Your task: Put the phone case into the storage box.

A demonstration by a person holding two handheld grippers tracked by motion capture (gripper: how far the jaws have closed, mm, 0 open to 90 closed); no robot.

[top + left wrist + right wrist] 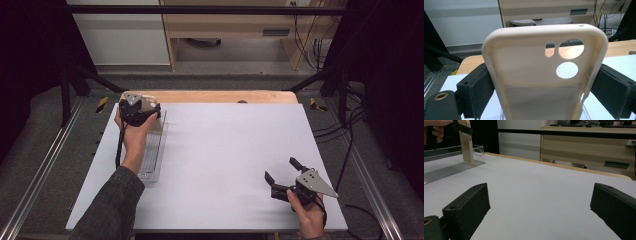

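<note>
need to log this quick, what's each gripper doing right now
Left gripper: shut on the cream phone case, clamped by its side edges, above the clear tray.
Right gripper: open, holding nothing.

1. The left hand-held gripper (pixel 141 111) sits at the far left of the table (pixel 225 150), gripping a beige phone case (pixel 150 105).
2. Under it lies a clear tray (pixel 152 150), lengthwise along the left edge.
3. The right hand-held gripper (pixel 281 170) rests near the front right corner, jaws spread apart, nothing between them.
</note>
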